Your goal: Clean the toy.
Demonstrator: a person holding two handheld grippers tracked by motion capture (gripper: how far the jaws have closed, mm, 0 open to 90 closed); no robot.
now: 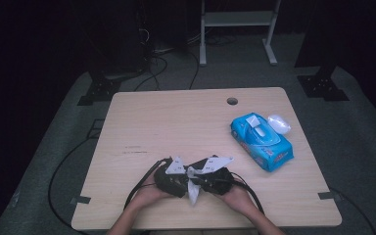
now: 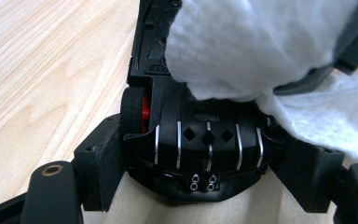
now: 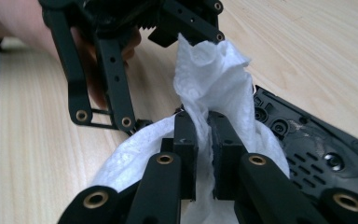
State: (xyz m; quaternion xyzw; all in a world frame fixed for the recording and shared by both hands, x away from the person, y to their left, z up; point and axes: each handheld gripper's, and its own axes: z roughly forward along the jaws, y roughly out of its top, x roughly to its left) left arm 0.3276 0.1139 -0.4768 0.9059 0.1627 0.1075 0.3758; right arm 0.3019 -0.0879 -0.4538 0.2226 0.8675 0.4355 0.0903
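The job in hand looks like wiping down a black toy car (image 2: 200, 140) with a white wipe (image 3: 212, 88), and it seems mid-way: the wipe is out of its pack and pressed on the car, but how much of the body has been cleaned can't be told from here. The left gripper (image 2: 205, 186) has its jaws closed round the car's end, one pad on each side, holding it just above the desk (image 1: 176, 122) near the front edge; a wheel with a red hub shows at the car's left side in the left gripper view. The right gripper (image 3: 204, 140) is pinched tight on the wipe, jaws nearly together w/ the cloth bunched up between them, and it sits right beside the car, the wipe draped over the car's upper part (the underside w/ its vents and screws faces the right gripper view). Left to do, prob.: work the wipe over the rest of the body, then set both down. Away from the car, to its right and farther back, lies a blue wipes pack (image 1: 262, 142) w/ its lid (image 1: 279, 123) flipped open, well apart and no obstacle. The two grippers are crowded close together, so cables and the loose wipe tail could snag.
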